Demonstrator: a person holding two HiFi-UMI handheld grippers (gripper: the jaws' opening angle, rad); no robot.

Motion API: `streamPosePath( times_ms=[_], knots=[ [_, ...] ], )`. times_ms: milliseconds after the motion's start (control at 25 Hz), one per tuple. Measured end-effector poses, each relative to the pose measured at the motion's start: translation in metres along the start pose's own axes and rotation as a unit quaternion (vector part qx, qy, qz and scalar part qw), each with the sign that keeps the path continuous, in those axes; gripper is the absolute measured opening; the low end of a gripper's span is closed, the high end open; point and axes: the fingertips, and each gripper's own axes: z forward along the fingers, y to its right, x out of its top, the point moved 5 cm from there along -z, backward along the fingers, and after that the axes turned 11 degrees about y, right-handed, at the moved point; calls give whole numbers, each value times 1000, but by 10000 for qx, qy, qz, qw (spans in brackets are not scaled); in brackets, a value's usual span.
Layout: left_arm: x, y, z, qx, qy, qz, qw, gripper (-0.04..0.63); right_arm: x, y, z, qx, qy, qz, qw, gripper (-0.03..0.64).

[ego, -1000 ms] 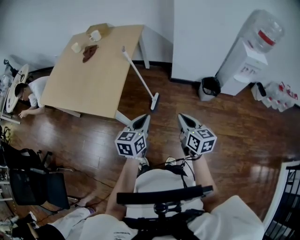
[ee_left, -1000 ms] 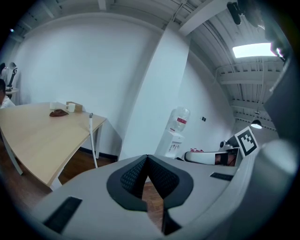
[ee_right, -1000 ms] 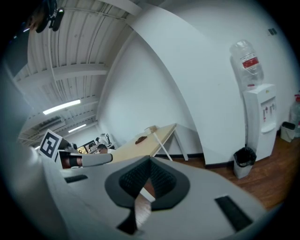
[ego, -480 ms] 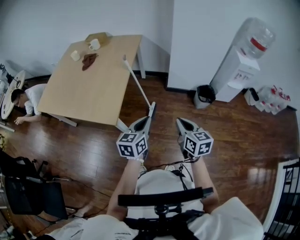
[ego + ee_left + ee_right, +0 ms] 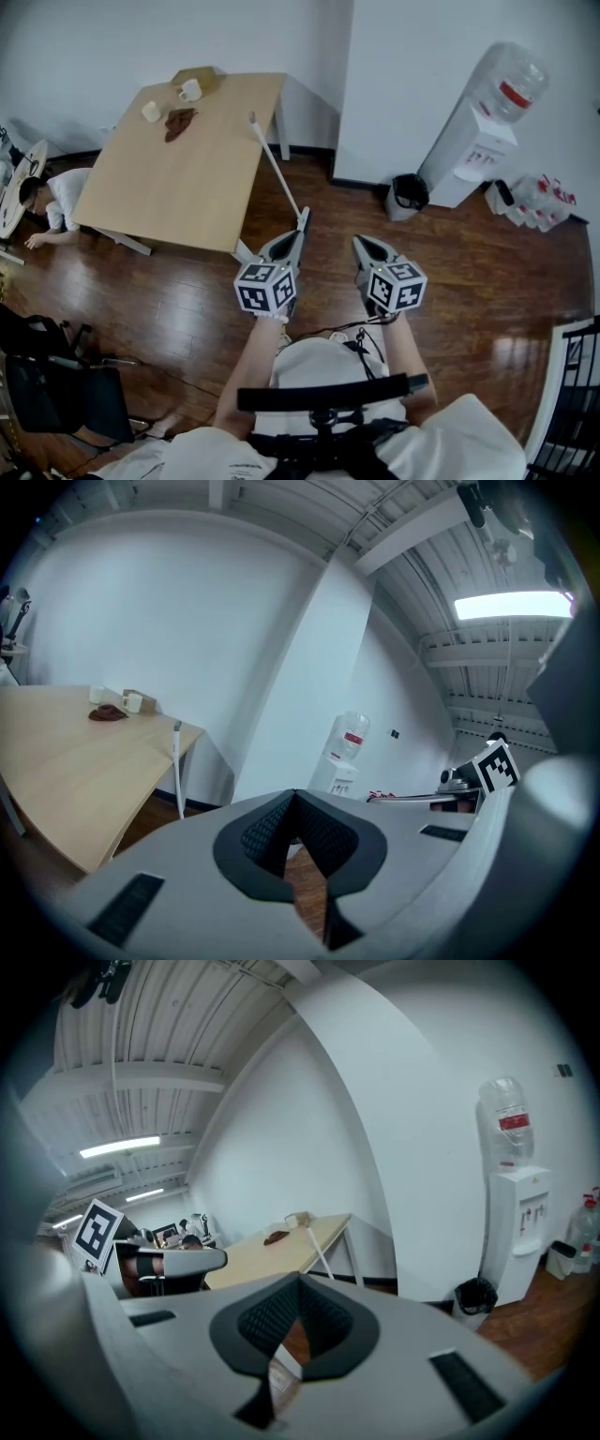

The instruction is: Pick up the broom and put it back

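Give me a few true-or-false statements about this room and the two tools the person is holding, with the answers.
1. The broom leans against the table. True.
2. The left tool grips the broom. False: its jaws are shut on nothing, and the broom stands ahead of it.
3. Two cups stand on the table. True.
4. The bin stands left of the table. False: it is to the right, beside the water dispenser.
5. The right tool is wide open. False: its jaws are shut and empty.
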Motion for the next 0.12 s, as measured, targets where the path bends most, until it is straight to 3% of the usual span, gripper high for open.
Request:
streamPosePath(
  times_ms=[120],
  knots=[
    [2, -1, 1, -21, 15, 2, 10000, -11, 0, -1, 2, 1, -14, 4, 10000, 11]
  ],
)
